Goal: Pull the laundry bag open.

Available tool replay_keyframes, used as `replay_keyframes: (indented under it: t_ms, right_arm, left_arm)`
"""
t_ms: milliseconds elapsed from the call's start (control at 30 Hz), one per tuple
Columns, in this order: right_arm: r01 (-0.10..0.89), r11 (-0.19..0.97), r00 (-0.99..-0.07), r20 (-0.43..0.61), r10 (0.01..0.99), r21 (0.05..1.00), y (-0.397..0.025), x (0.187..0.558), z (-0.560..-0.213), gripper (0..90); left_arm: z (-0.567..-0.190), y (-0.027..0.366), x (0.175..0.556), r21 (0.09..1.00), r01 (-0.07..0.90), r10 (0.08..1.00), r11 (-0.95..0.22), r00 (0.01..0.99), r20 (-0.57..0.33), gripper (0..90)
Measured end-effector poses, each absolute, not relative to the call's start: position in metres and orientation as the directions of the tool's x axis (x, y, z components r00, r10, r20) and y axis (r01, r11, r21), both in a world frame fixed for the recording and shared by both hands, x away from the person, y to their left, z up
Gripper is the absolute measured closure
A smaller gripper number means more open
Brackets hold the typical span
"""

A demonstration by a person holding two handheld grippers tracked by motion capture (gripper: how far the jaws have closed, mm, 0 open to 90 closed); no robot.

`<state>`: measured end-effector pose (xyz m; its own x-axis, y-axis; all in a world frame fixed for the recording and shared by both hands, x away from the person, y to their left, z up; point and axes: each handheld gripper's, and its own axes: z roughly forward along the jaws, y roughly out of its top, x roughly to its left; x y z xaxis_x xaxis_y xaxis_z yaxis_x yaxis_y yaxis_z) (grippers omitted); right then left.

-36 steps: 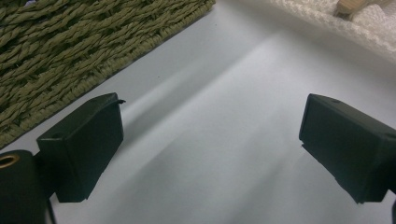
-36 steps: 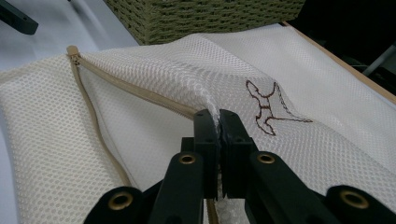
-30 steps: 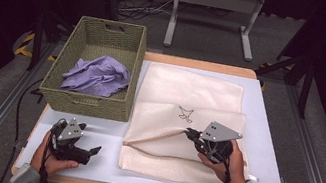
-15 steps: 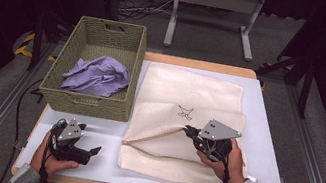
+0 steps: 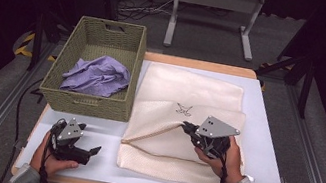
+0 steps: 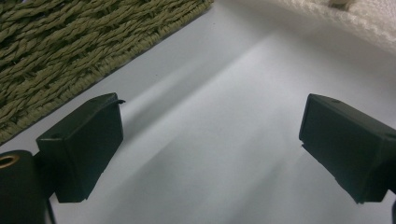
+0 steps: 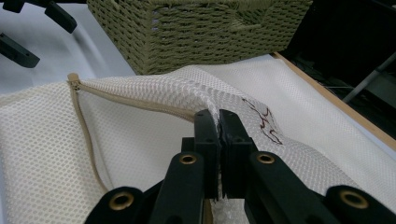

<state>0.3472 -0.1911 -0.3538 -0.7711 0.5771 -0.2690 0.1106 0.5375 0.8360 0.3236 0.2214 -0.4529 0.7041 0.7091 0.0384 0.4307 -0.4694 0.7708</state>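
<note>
While the right gripper (image 7: 218,122) pinched the mesh bag (image 7: 140,93) at its zipper edge between closed jaws, the left gripper (image 6: 210,140) rested with jaws apart over bare table (image 6: 210,116).

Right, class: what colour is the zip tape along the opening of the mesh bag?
Tan-beige, slightly darker than the cream mesh bag; the zip tape shows best in the right gripper view.

table (image 5: 264,140) brightly lit – surroundings dark, soft shadows, close views slightly blurred
</note>
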Motion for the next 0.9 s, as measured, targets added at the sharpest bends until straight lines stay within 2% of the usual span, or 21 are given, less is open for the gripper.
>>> replay_keyframes:
  t_ms: [900]
  right_arm:
    - [0.095,0.512,-0.758,-0.271,0.593,0.854,-0.1935,0.3486,-0.3449,87.5]
  left_arm:
    - [-0.4531,0.221,0.3256,0.774,0.431,0.71,-0.464,0.703,0.034,6.8]
